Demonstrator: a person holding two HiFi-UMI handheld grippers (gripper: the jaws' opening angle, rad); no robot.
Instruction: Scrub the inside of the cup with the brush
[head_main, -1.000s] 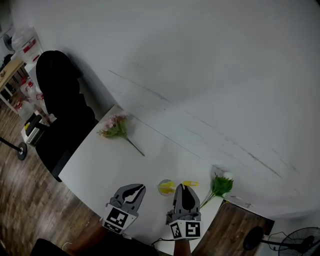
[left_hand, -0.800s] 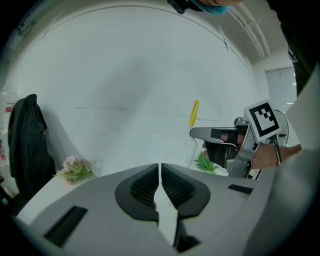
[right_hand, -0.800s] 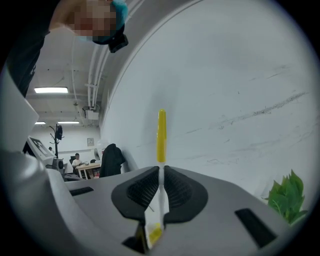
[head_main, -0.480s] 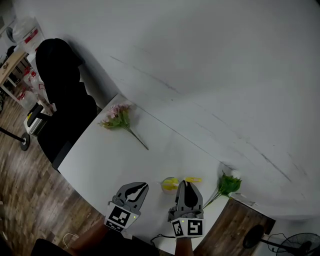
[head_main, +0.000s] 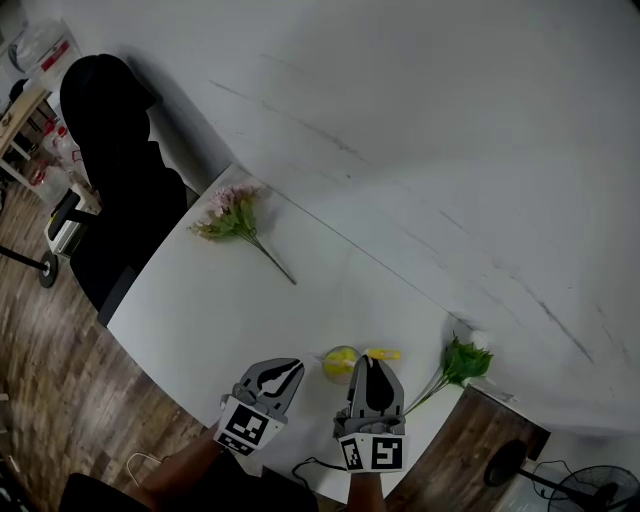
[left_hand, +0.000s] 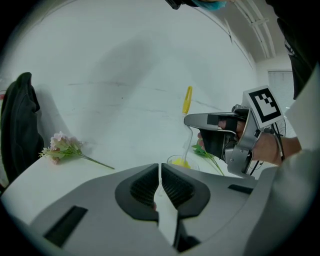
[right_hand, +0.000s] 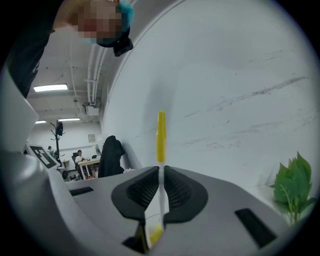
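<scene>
The small clear cup (head_main: 340, 362) stands on the white table (head_main: 200, 320) near its front edge, at about 1 o'clock from the left tongs (head_main: 285, 368) and just off the tips of the right tongs (head_main: 369, 365). The brush (right_hand: 160, 131) stands in it with its yellow head down inside the cup. The right tongs are clamped on its thin white stem, just below the yellow grip. That stem looks slender and springy, so it will probably bend under a hard push and could twist between the ribbed pads. A hold higher up on the thicker yellow grip would likely steer the head better. The cup looks light and thin-walled and nothing steadies it, so it may skate or tip as the head rubs its wall. The left tongs are closed with nothing between them and stand clear of the cup. Opened, they could take it by the wall, gently. A pink flower sprig (head_main: 232, 215) lies far off at 10 o'clock, a green sprig (head_main: 465, 362) at the cup's 3 o'clock.
</scene>
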